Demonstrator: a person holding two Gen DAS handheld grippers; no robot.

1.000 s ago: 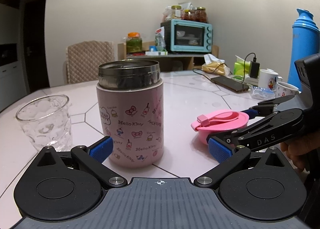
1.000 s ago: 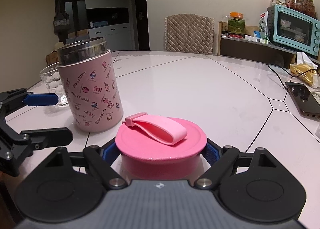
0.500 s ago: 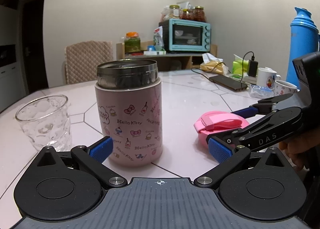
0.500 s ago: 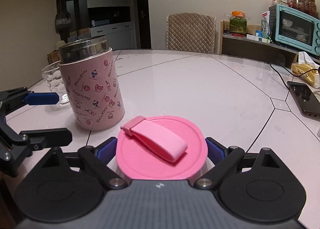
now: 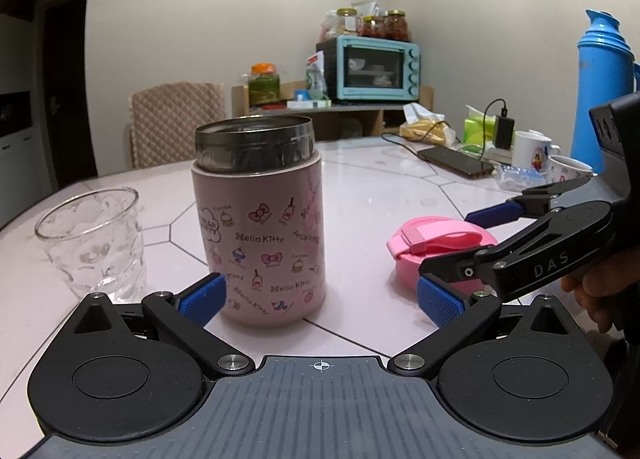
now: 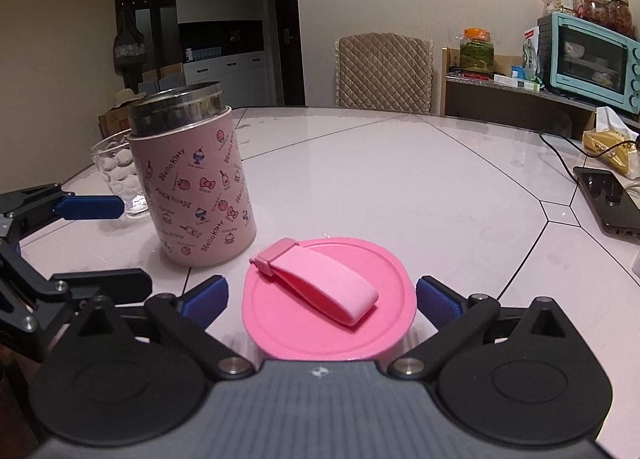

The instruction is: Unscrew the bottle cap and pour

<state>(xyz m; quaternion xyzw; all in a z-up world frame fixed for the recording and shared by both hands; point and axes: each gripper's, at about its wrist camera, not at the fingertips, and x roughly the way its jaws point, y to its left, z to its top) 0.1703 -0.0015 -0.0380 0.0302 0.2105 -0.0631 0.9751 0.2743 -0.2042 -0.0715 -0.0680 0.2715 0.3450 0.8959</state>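
A pink Hello Kitty jar [image 5: 260, 227] stands upright and uncapped on the white table; it also shows in the right wrist view [image 6: 194, 187]. My left gripper [image 5: 320, 299] is open, its pads just in front of the jar's base and wider than it. The pink cap [image 6: 328, 295] with a strap lies on the table right of the jar; it also shows in the left wrist view [image 5: 436, 247]. My right gripper [image 6: 322, 295] is open around the cap, pads a little apart from its sides. An empty clear glass [image 5: 92, 243] stands left of the jar.
A phone [image 5: 456, 163] on a cable, mugs [image 5: 536, 151] and a blue thermos [image 5: 604, 91] stand at the table's right. A chair [image 5: 176, 123] and a shelf with a teal oven [image 5: 376, 67] stand behind the table.
My right gripper has opened and let go of the cap, which now rests on the table. The left gripper has stayed open near the jar.
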